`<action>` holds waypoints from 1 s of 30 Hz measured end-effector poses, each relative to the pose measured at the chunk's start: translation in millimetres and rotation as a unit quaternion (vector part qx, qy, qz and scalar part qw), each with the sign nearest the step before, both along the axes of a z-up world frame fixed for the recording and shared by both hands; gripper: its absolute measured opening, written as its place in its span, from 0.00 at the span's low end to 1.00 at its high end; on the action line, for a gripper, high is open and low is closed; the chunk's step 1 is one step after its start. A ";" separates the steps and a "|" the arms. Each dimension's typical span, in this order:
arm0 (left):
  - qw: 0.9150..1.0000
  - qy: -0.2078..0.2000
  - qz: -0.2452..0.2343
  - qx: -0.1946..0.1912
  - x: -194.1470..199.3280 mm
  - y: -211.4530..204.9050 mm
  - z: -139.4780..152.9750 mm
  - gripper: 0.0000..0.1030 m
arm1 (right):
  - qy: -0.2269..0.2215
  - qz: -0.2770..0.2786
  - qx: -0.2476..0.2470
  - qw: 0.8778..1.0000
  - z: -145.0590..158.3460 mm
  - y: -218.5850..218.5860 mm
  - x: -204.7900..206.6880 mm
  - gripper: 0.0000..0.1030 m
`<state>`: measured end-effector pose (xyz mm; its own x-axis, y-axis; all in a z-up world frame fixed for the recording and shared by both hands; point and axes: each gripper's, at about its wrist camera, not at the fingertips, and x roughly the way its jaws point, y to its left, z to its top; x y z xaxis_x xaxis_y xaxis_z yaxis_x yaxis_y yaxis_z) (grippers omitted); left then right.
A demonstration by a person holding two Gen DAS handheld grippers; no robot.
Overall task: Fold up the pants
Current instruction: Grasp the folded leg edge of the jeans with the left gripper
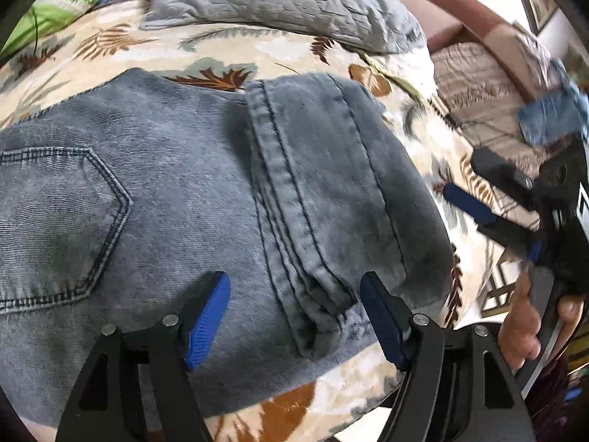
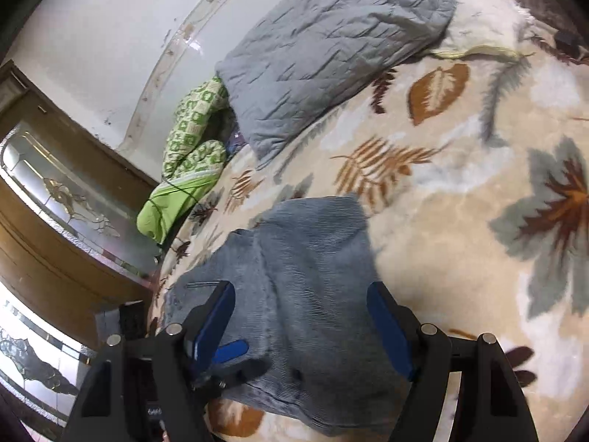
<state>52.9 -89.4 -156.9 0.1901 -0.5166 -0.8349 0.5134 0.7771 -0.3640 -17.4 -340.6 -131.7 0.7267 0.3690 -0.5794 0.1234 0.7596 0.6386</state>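
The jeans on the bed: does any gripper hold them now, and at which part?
Nothing is held. The left gripper stands open above the jeans at the leg seam; the right gripper is open too, its pads clear of the denim.

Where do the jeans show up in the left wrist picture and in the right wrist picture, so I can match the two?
Left wrist view: the jeans fill the left and centre, back pocket at far left, under the open left gripper.
Right wrist view: the jeans lie at bottom centre, beneath the open right gripper.
Shared landmark: the grey quilted pillow, beyond the jeans in both.
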 end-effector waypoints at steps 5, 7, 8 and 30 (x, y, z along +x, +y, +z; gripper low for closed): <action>1.000 0.002 -0.003 -0.007 -7.6 -4.3 -2.4 0.72 | 0.005 -0.022 0.003 1.000 -4.3 -22.1 -5.6 0.74; 1.000 -0.010 -0.002 0.003 -9.0 -8.2 -5.4 0.71 | 0.006 -0.033 0.021 0.999 -6.0 -29.8 -5.4 0.74; 1.000 -0.019 0.000 0.010 -10.8 -11.4 -5.8 0.71 | 0.006 -0.037 0.034 0.999 -7.0 -33.2 -5.4 0.74; 0.996 -0.079 0.025 0.040 -48.3 14.3 8.1 0.17 | 0.035 -0.045 0.086 0.995 -18.4 -40.5 2.6 0.74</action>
